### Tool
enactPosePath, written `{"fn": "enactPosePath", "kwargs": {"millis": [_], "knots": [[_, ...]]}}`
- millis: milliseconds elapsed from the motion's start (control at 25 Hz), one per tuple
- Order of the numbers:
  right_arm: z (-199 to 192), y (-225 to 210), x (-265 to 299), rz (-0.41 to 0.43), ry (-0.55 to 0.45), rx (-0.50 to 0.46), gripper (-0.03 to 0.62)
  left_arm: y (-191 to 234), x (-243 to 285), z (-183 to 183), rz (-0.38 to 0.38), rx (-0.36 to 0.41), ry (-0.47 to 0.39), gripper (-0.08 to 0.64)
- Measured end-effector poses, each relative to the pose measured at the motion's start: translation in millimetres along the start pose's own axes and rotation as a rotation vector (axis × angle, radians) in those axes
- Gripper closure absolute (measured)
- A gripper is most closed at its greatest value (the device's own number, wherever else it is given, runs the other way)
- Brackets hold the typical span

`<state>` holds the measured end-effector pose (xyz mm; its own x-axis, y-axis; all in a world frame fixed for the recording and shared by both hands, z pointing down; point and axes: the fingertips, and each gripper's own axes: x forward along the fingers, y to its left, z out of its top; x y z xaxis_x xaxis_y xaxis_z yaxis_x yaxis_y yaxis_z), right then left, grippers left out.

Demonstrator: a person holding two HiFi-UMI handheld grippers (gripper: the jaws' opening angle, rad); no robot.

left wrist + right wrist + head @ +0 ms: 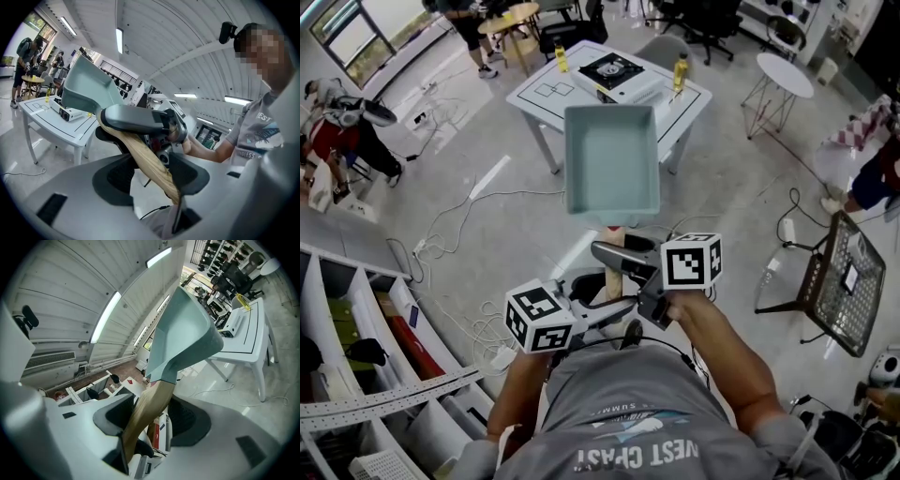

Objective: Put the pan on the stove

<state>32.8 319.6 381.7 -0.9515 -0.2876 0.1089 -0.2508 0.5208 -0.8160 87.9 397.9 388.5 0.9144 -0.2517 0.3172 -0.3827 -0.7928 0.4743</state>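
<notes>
A square pale-green pan (612,159) with a wooden handle (615,274) hangs in the air before me, well short of the table. My right gripper (623,256) is shut on the handle close to the pan. My left gripper (605,307) is shut on the handle's end. The handle (149,161) runs aslant between the left jaws, and the handle (152,404) also crosses the right jaws up to the pan (185,333). The stove (614,71), a black-topped white box, stands on the white table (546,105); the stove (67,112) also appears in the left gripper view and the stove (230,323) in the right gripper view.
Two yellow bottles (562,59) (680,70) flank the stove. Cables (459,220) trail over the floor between me and the table. White shelves (356,375) stand at my lower left, a black mesh chair (844,281) at right, a round side table (786,73) behind. People stand at far left.
</notes>
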Motion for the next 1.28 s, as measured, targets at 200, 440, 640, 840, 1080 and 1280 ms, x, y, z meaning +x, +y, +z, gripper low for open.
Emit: {"fn": "enactPosePath", "kwargs": {"millis": [200,440,640,840,1080,1280], "knots": [[3,-6,0,-0.01,0.006,-0.001,0.351,5,3,4,-0.009,0.002,-0.005,0.334],[18,-15,12,-0.03,-0.022,0.004,0.353,22,0,11,-0.039,0.009,0.007,0.334],[35,-24,24,-0.046,-0.054,0.019,0.353,41,-4,21,-0.068,0.018,0.02,0.333],[53,-32,40,-0.062,-0.075,0.019,0.353,63,-10,32,-0.091,0.023,0.032,0.333],[74,-44,65,-0.073,-0.103,0.033,0.353,93,-20,46,-0.113,0.029,0.051,0.334],[91,-56,86,-0.085,-0.122,0.044,0.353,120,-28,56,-0.129,0.033,0.062,0.333]]}}
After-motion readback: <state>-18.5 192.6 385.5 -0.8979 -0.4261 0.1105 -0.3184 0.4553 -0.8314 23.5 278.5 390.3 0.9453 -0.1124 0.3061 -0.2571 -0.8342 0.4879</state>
